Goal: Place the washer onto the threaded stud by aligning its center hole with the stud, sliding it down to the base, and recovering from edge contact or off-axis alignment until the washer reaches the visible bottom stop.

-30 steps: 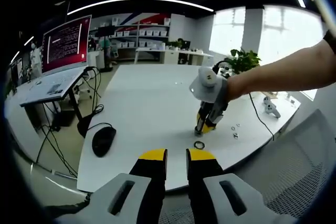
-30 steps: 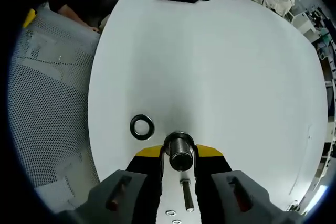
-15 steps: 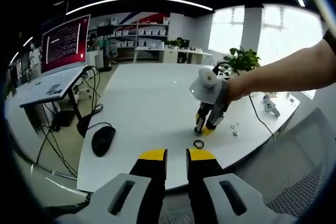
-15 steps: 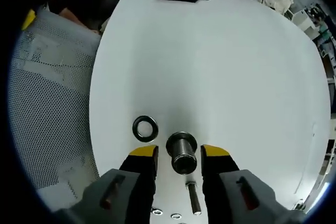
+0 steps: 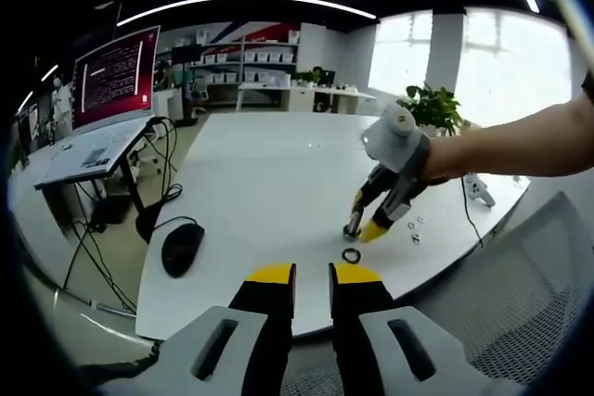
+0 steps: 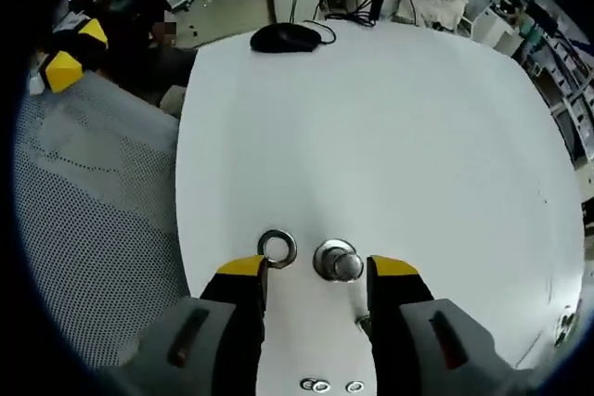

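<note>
The threaded stud (image 6: 337, 261) stands upright on the white table (image 6: 390, 136), seen from above between the spread jaws of my right gripper (image 6: 311, 266), which is open and holds nothing. The dark ring washer (image 6: 277, 248) lies flat on the table just left of the stud, ahead of the left jaw's yellow tip. In the left gripper view, the right gripper (image 5: 371, 222) reaches in from the right over the stud (image 5: 351, 227), and the washer (image 5: 352, 255) lies in front of it. My left gripper (image 5: 313, 275) hovers off the table's near edge, shut and holding nothing.
A black mouse (image 6: 286, 38) lies at the table's far end, also seen at the left edge (image 5: 183, 248). Small loose nuts (image 6: 316, 384) lie behind the right jaws. A mesh chair (image 6: 93, 210) stands beside the table. A laptop (image 5: 111, 81) sits on a side desk.
My right gripper opened and let go of the stud, then drew back and tilted up. The stud stays standing beside the washer. The left gripper has not moved.
</note>
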Demonstrator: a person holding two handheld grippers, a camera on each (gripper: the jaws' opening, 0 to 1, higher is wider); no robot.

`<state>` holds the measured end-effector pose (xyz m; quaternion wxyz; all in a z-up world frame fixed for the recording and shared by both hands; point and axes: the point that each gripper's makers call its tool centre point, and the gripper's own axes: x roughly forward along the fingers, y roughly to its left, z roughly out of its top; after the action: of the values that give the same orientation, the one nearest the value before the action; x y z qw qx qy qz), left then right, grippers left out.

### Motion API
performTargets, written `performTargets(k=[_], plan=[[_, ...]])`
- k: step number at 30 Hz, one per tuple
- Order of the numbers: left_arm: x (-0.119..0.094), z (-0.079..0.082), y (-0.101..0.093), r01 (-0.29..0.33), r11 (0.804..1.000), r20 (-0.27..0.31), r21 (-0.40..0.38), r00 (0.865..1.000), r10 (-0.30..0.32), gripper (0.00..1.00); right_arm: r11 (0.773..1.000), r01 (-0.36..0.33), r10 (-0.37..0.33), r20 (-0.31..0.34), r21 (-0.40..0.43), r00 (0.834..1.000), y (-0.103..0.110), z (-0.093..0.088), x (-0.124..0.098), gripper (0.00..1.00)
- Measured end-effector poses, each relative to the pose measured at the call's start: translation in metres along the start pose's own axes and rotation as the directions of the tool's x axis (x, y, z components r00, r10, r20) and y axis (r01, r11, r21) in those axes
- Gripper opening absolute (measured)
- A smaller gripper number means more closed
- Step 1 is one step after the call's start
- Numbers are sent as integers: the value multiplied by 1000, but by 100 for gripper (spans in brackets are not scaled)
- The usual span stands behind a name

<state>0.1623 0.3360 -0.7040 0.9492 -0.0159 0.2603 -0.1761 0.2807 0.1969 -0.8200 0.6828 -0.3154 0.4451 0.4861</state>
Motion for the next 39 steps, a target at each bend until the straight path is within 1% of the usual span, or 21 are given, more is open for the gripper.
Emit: performTargets(k=[4,9,14,20,26,28,34,38,39], plan=[[0,1,0,3,1000,4,-2,1000,-3,11,999,12,-12,13,33,1000,1,-8,-3,45],[0,1,0,3,1000,5,-2,1000,-3,11,995,-6,2,40,97,999,8,-16,-2,45],[0,1,-1,2,1000,5,-2,1000,-2,11,991,-14,10,29,133,1000,15,-24,1,44],[0,2,0,2,1000,9,-5,1000,-2,11,991,-29,27,23,130,999,26,-25,6,44],[0,2,0,1,1000,11,-7,1000,-1,11,993,-53,53,5,102,999,39,-25,17,43],[0,2,0,1,1000,12,-7,1000,-1,11,995,-52,53,-8,83,999,39,-26,20,42],[0,3,0,-1,1000,16,-10,1000,1,11,995,-62,64,-30,73,998,41,-23,35,40],[0,3,0,-1,1000,15,-9,1000,2,12,997,-41,44,-54,62,998,39,-23,44,40],[0,3,0,-2,1000,16,-9,1000,2,12,999,-23,24,-43,38,999,36,-19,43,39]])
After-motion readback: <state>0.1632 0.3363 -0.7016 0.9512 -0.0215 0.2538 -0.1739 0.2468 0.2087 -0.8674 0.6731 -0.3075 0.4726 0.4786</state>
